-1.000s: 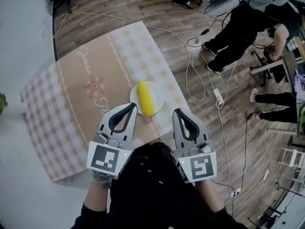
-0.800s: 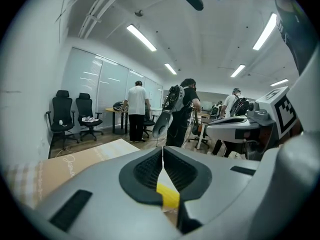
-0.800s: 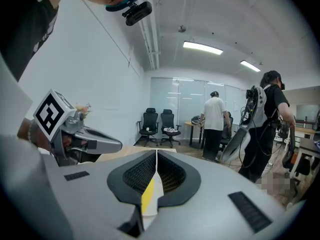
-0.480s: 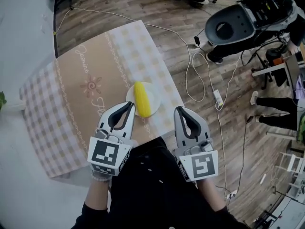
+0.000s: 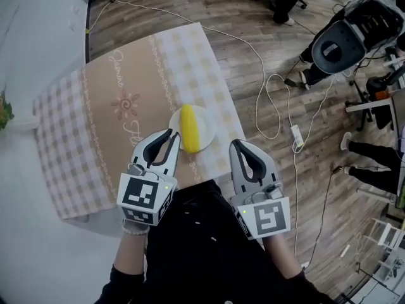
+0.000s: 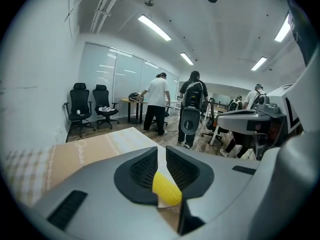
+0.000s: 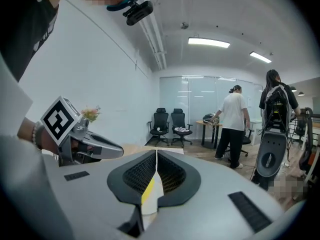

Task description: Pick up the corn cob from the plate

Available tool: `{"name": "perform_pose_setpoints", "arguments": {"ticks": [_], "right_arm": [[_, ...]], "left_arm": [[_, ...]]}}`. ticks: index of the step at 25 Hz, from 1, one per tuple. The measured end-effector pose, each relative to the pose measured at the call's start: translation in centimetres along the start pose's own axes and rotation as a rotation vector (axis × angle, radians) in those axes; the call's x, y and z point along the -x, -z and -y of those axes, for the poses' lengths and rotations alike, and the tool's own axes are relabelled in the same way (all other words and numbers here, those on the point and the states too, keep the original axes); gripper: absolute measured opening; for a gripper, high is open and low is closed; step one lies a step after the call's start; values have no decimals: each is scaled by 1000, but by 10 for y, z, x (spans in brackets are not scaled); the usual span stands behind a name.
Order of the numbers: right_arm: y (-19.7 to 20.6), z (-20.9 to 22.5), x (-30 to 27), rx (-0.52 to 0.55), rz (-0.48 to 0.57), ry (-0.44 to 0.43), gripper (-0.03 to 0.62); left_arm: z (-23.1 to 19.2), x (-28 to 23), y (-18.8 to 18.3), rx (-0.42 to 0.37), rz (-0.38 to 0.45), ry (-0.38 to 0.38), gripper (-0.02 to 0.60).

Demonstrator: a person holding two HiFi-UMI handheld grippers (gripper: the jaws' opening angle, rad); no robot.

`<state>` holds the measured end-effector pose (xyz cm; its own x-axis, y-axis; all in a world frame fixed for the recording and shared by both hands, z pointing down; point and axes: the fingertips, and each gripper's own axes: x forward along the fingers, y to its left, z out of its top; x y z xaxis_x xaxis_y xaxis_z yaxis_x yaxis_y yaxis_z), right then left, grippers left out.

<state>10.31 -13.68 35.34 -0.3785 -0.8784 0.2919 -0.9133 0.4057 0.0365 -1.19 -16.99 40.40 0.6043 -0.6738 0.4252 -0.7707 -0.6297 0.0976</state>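
A yellow corn cob [image 5: 188,128] lies on a small white plate [image 5: 206,124] near the front edge of the cloth-covered table [image 5: 126,75]. My left gripper [image 5: 169,133] hovers just left of the cob's near end. Its jaws have just been opening: a slim gap shows between the tips with nothing in it. In the left gripper view the corn cob [image 6: 166,189] sits beyond and below the left gripper [image 6: 161,151]. My right gripper [image 5: 237,145] hangs off the table's front right corner, tips together and empty. The right gripper view shows the cob [image 7: 148,191] behind the right gripper [image 7: 156,154].
White cables and a power strip [image 5: 295,133] trail over the wooden floor to the right of the table. A grey machine [image 5: 335,43] and standing people are at the far right. Office chairs [image 6: 80,109] line the back wall.
The left gripper has sunk a little beside the plate and its jaws have parted slightly. The right gripper has shifted only slightly. The machine on the floor has moved right in the picture.
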Motion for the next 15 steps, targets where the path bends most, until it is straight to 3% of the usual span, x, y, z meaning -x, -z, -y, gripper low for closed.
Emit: {"name": "perform_pose_setpoints", "arguments": {"ticks": [8,15], "right_arm": [[12,8,5,-15,-11,-30,44],[19,14,15,-16,-28,-35,44]], "left_arm": [[10,-23,26,46,-100,-16,152],[2,-42,51,140,-183,-103,195]]}}
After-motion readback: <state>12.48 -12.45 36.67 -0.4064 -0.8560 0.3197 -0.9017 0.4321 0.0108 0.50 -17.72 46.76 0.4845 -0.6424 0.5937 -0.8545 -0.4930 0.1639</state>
